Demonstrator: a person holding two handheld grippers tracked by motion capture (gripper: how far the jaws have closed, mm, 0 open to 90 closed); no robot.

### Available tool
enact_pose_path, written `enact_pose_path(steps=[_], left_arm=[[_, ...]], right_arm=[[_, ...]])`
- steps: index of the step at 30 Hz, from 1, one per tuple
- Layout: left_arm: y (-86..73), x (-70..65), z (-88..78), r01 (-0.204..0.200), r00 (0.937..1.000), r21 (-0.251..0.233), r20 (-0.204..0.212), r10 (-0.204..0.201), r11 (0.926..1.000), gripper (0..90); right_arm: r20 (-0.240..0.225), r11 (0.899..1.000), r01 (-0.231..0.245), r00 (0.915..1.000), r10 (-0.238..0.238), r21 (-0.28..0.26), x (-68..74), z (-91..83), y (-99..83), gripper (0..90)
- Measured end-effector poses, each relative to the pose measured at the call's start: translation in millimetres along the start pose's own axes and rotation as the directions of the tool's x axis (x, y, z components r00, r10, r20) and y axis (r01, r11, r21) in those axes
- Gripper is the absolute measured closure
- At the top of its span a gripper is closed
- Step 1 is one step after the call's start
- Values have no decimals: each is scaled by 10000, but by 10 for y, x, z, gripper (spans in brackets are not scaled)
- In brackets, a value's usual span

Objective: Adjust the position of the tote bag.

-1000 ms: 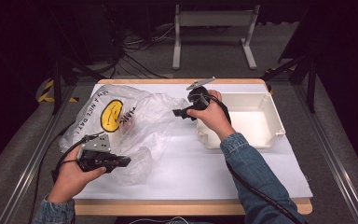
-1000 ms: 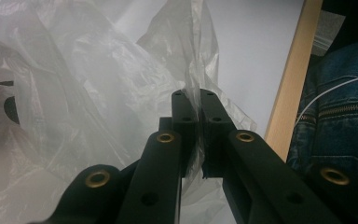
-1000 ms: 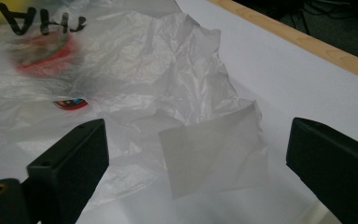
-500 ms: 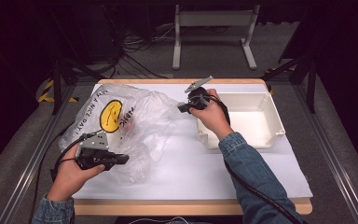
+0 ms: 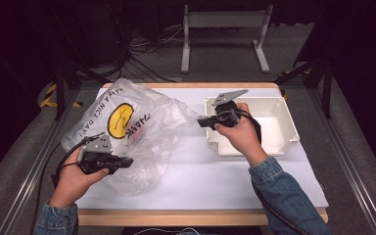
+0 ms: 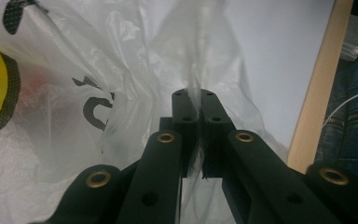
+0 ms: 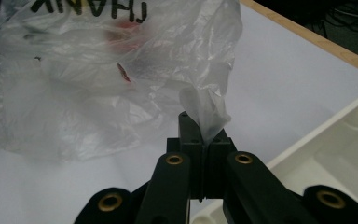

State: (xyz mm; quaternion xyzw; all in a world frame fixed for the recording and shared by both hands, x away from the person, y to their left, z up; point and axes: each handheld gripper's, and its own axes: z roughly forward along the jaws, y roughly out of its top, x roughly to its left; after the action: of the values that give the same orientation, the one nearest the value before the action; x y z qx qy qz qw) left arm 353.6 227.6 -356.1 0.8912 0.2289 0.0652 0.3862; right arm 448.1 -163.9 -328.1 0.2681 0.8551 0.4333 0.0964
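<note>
A clear plastic bag (image 5: 137, 132) with a yellow smiley print and black lettering lies spread on the white table top, with something red dimly showing inside (image 7: 121, 44). My left gripper (image 5: 127, 161) is shut on the bag's near edge (image 6: 193, 100). My right gripper (image 5: 200, 121) is shut on a twisted corner of the bag (image 7: 205, 119) at its right end, beside the tray. The plastic (image 6: 98, 84) is pulled between the two grippers.
A white plastic tray (image 5: 279, 105) stands at the right of the table, under my right hand. The table's wooden front edge (image 5: 176, 215) runs along the near side. A metal stand (image 5: 225, 19) and cables lie on the floor beyond.
Both grippers kept their hold on the bag. The right gripper moved a little right toward the tray, the left one slightly left, stretching the bag wider.
</note>
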Motion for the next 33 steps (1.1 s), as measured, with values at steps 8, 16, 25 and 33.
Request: enact_pose_path(steps=[8, 16, 25, 33], left_arm=[[-20, 76, -62, 128, 9993, -47, -337, -129, 9999, 870], [-43, 152, -123, 239, 9981, -74, -565, -243, 9997, 872], [-45, 177, -206, 232, 9978, -290, -609, -249, 9993, 877], [-44, 170, -266, 194, 9972, -392, -710, -221, 9990, 882]], right_arm=[[-348, 9991, -407, 9986, 402, -129, 244, -164, -312, 893], [-612, 9994, -310, 9977, 302, -121, 454, -244, -471, 893], [-730, 10000, -56, 9973, 56, -5, 603, -349, -505, 892], [-230, 9985, 140, 9996, -152, -526, 623, -390, -473, 669]])
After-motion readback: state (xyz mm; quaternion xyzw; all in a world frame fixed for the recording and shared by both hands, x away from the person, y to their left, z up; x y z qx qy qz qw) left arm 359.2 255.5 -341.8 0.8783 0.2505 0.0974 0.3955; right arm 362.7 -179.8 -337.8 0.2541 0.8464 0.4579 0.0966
